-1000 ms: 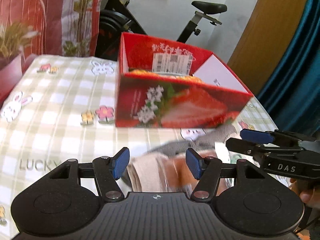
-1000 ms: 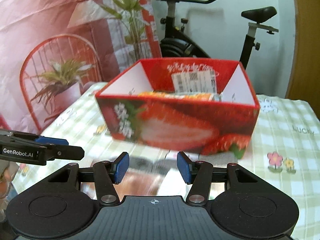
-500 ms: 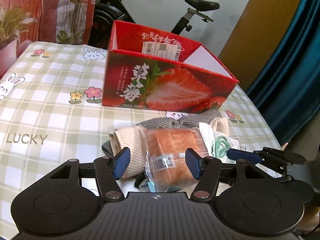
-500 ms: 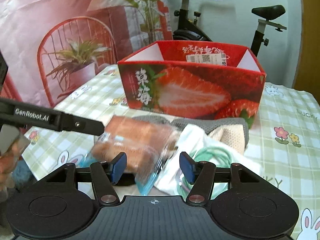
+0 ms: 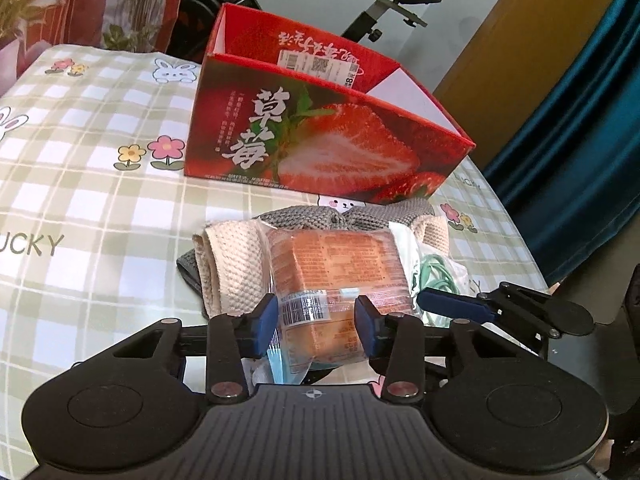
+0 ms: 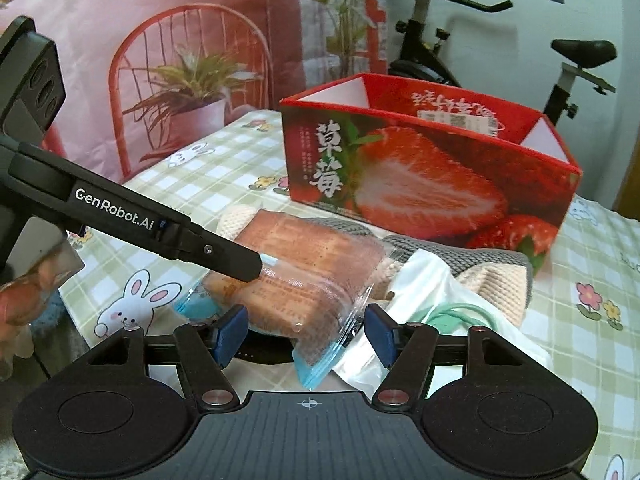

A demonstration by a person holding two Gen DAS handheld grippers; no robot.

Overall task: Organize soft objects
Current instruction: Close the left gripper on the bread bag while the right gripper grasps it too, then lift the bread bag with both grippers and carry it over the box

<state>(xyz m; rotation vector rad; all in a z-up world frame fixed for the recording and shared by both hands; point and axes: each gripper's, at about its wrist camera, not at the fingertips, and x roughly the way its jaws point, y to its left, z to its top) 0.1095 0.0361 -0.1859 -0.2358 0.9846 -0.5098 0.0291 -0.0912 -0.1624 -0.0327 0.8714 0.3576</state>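
Note:
A wrapped bread packet (image 5: 336, 264) lies on a beige rolled towel (image 5: 232, 264) and a grey knitted cloth (image 5: 304, 214), in front of the red strawberry box (image 5: 320, 136). My left gripper (image 5: 316, 324) is closing on the packet's near end, and both blue pads touch its wrapper. From the right wrist view the left finger (image 6: 240, 264) presses the packet (image 6: 304, 264) from its left side. My right gripper (image 6: 306, 332) is opening, with only the packet's blue sealed corner between its pads, which do not touch it. A white bag with a green cord (image 6: 432, 296) lies beside the packet.
The checked tablecloth (image 5: 100, 184) with rabbits and flowers covers the table. The strawberry box (image 6: 420, 184) stands open-topped behind the pile. An exercise bike (image 6: 440, 40) and a plant backdrop stand beyond the table. A hand (image 6: 16, 300) holds the left gripper at the table's near edge.
Both grippers have dipped toward the pile, which now fills the lower views. The left jaws have narrowed onto the bread packet. The right jaws have widened.

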